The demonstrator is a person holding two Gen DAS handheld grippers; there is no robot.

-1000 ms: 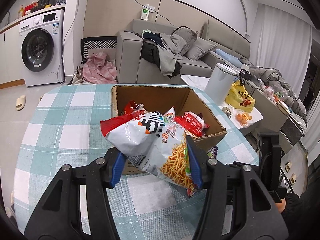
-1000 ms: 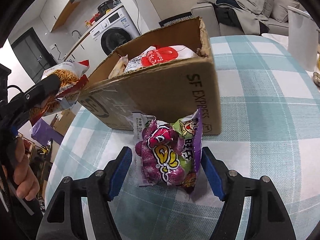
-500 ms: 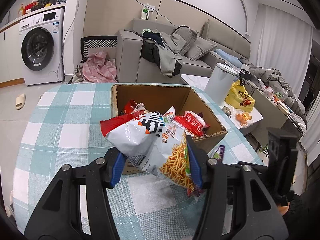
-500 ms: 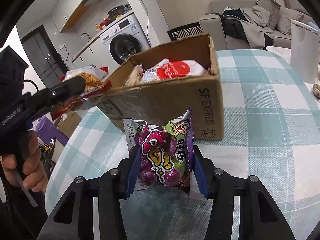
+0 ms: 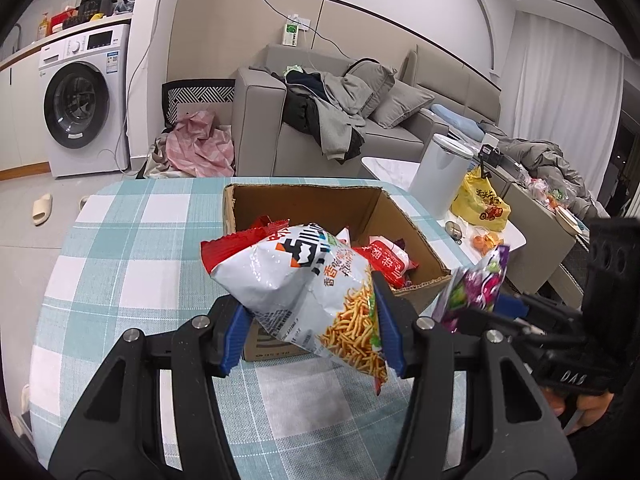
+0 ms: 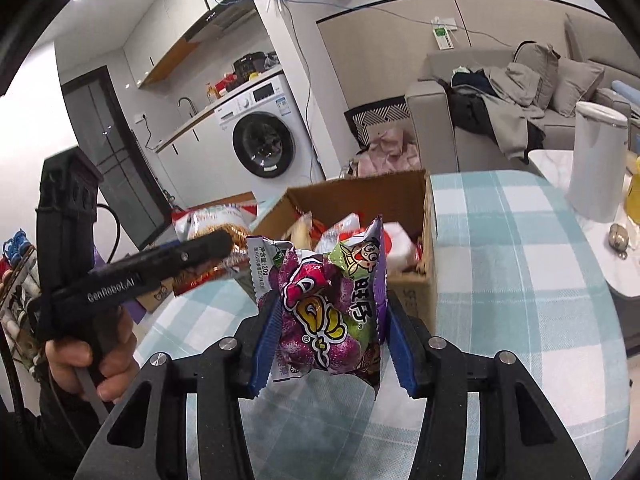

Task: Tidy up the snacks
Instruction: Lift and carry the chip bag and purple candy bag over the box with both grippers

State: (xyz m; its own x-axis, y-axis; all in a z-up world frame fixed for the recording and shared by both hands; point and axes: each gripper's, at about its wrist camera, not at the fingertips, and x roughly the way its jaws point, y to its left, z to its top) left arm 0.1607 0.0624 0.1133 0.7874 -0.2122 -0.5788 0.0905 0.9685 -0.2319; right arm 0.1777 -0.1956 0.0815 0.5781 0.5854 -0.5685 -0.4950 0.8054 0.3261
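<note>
Right now my left tongs pinch the chip bag over the box's near edge, and my right tongs have just clamped the purple candy bag beside the box, off the desk. Slick foil could slip; both bags might collide above the box.

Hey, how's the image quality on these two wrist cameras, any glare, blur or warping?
Left wrist view: strong fisheye bending with dark corners, sharp on the white chip bag, even indoor light, and the purple snack bag looks smeared at the right. Right wrist view: same warping, the purple bag crisp up close, and a blown-out white area at the left edge.
</note>
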